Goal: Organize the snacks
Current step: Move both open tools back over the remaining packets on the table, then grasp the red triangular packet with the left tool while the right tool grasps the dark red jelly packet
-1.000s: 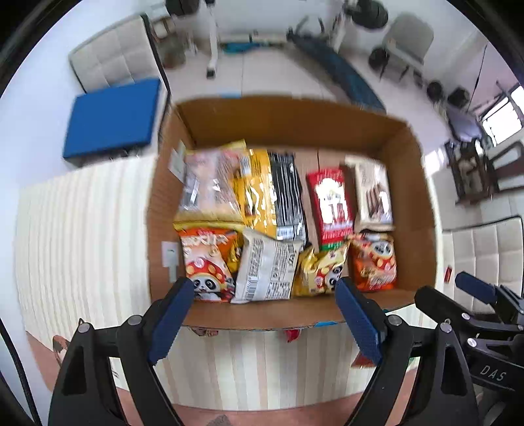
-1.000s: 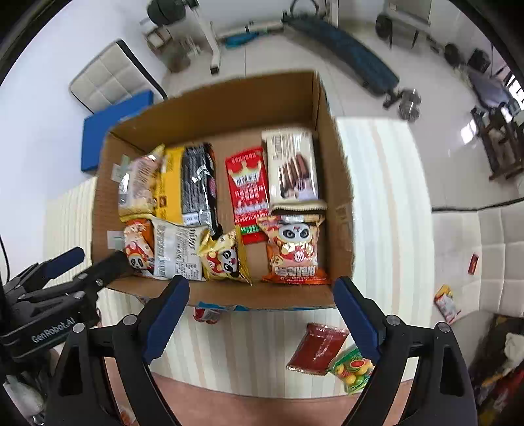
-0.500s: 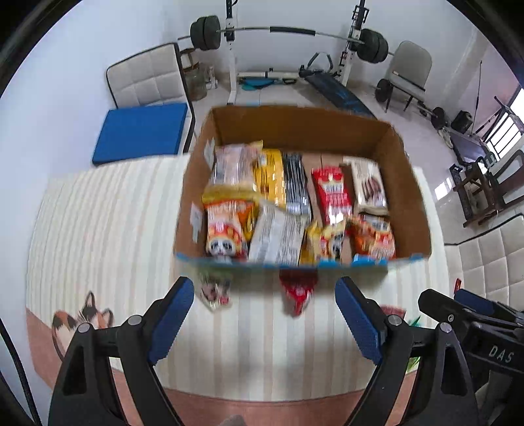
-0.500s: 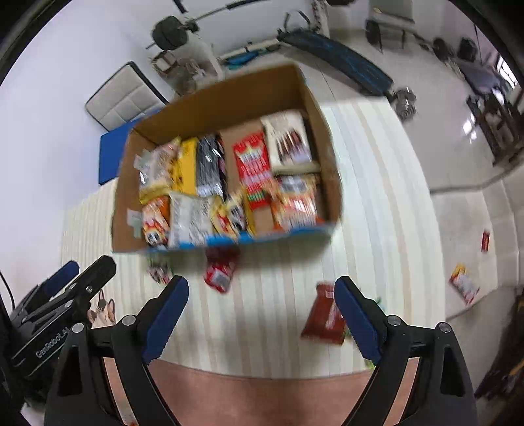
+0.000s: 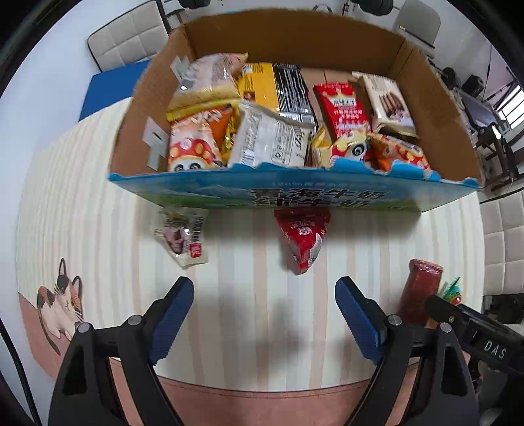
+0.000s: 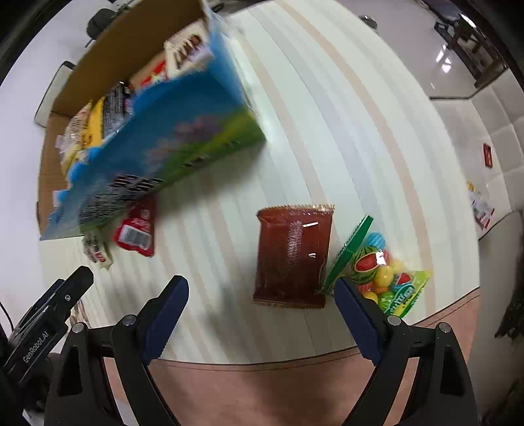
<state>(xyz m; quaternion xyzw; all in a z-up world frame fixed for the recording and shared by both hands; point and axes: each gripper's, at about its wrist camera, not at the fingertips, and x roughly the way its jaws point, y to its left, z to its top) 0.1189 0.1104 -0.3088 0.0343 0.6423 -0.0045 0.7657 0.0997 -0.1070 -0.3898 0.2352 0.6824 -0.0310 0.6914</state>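
Grippers both spread, empty: left gripper (image 5: 263, 314), right gripper (image 6: 260, 313). Both have dropped from above the box to table level since a second ago, likely starting pickup. Brown packet (image 6: 293, 255) and fruit-candy bag (image 6: 386, 275) near right; red pouch (image 5: 303, 236), pale packet (image 5: 185, 236) against cardboard box (image 5: 294, 193), seemingly tucked under its front wall. Striped cloth (image 5: 98, 196) open around.

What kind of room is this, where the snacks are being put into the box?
Probably a room in a home, partly used as a gym. The cardboard box stands on a table with a striped cloth bearing a cat picture; beyond it are a padded chair and, cut off at the edge, what look like barbell weights.
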